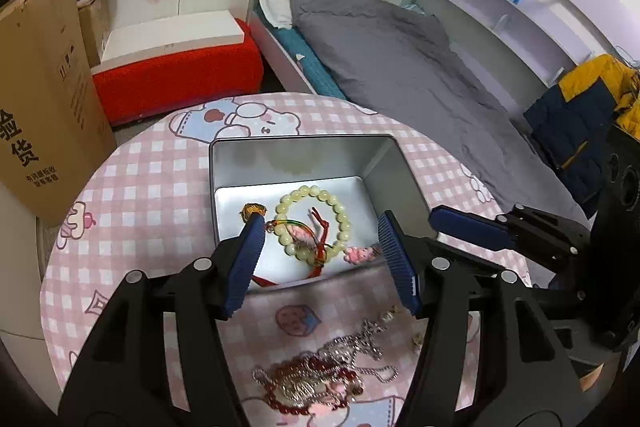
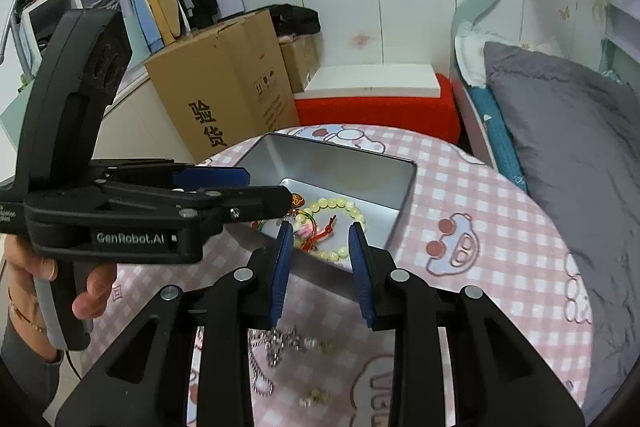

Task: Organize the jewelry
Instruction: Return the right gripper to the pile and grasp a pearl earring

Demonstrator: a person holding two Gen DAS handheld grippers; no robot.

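Observation:
A silver metal tin (image 1: 296, 155) (image 2: 352, 167) stands on a round pink checked table. Inside lie a pale yellow bead bracelet (image 1: 320, 223) (image 2: 344, 211), a red cord bracelet (image 1: 320, 247) and a gold charm (image 1: 253, 211) (image 2: 298, 201). A silver chain necklace with a pendant (image 1: 352, 347) (image 2: 280, 343) and a red bead bracelet with a medallion (image 1: 308, 383) lie on the table in front of the tin. My left gripper (image 1: 322, 263) is open and empty above the tin's near edge. My right gripper (image 2: 320, 267) is open and empty beside it.
A cardboard box (image 2: 224, 95) stands left of the table, a red and white stool (image 1: 176, 67) behind it. A bed with a grey pillow (image 1: 400, 67) is at the right. Small earrings (image 2: 316, 397) lie near the table's front edge.

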